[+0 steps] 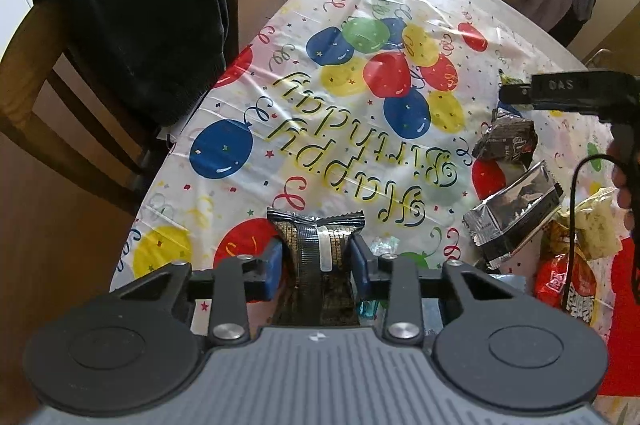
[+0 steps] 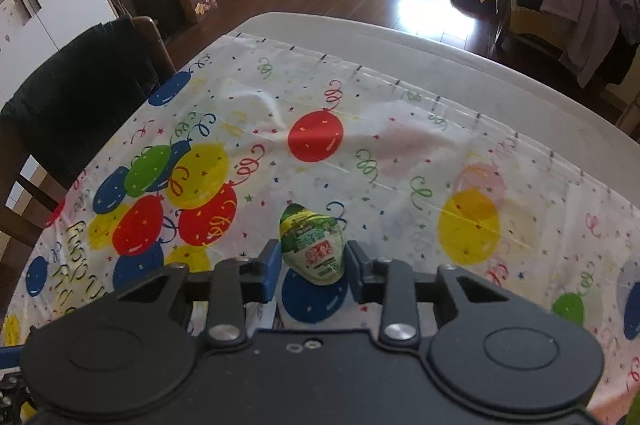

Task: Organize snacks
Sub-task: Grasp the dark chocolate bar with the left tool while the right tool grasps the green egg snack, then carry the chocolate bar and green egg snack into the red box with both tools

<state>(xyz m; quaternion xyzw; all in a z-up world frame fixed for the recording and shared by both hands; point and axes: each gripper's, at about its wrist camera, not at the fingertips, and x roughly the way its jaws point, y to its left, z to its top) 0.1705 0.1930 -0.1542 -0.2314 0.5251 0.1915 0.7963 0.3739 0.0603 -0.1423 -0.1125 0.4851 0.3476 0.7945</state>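
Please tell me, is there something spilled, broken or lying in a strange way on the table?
Nothing spilled or broken. The snacks at the right edge lie in a loose heap: a dark wrapped snack, a silver packet tilted on the pile, and a red bag. The birthday tablecloth is wrinkled.
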